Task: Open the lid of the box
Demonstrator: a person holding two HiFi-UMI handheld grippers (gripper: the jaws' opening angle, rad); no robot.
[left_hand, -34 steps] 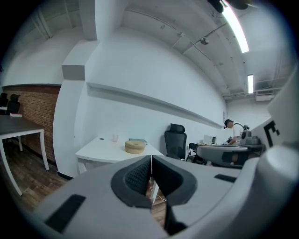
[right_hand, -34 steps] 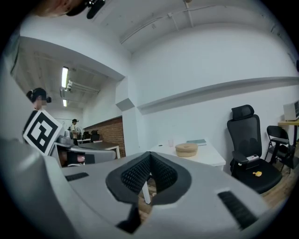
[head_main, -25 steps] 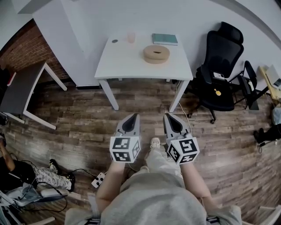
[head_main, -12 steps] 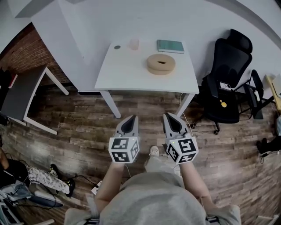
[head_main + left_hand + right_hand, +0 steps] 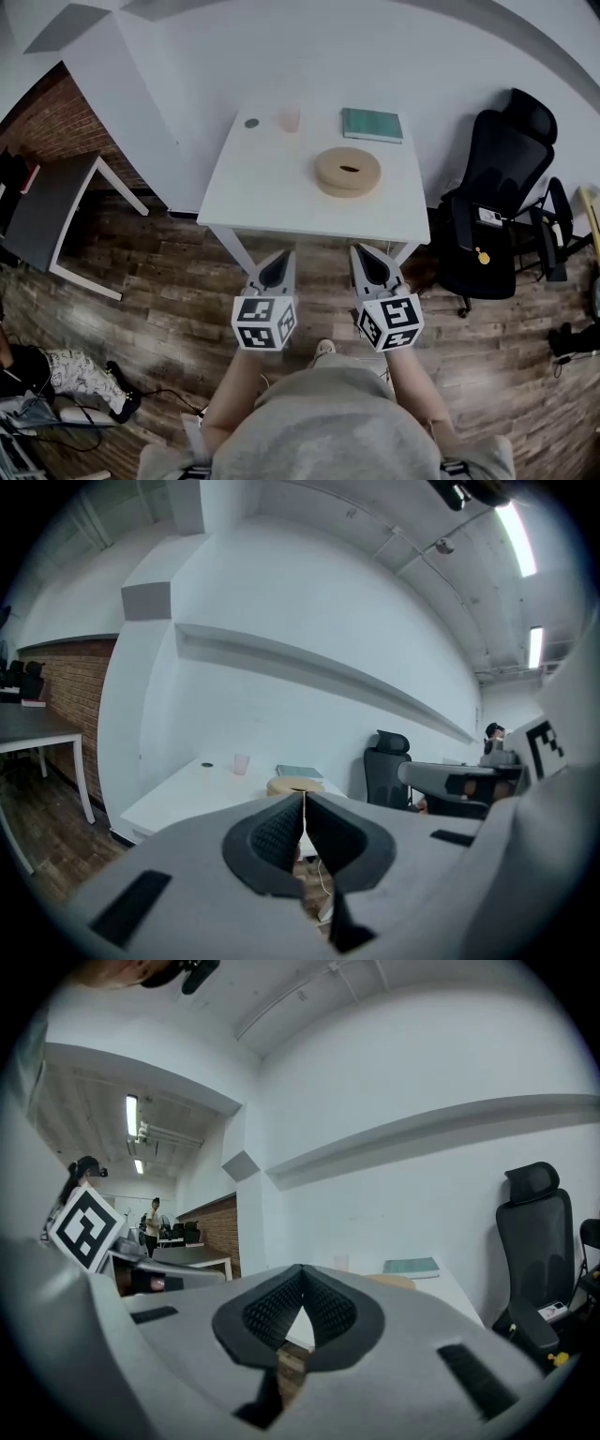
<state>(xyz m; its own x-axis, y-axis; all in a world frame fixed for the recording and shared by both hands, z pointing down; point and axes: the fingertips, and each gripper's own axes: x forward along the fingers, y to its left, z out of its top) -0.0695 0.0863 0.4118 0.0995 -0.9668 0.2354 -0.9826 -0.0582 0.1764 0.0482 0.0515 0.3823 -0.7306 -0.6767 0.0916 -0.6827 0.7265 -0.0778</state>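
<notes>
A round tan box point(image 5: 347, 172) with a lid sits on the white table point(image 5: 272, 187) ahead, toward its right half. The box top point(image 5: 298, 785) peeks over the left gripper's jaws in the left gripper view, and its edge point(image 5: 394, 1281) shows in the right gripper view. My left gripper point(image 5: 284, 253) and right gripper point(image 5: 359, 248) are held side by side over the wood floor, just short of the table's front edge. Both are shut with nothing between the jaws point(image 5: 303, 799) point(image 5: 302, 1269).
On the table's far side lie a green book point(image 5: 371, 124), a pale cup point(image 5: 290, 120) and a small dark disc point(image 5: 251, 123). A black office chair point(image 5: 506, 202) stands right of the table. A grey desk point(image 5: 42, 211) stands at the left by the brick wall.
The table and box have come nearer and lower in the head view. Both grippers stay shut, side by side, and now reach close to the table's front edge.
</notes>
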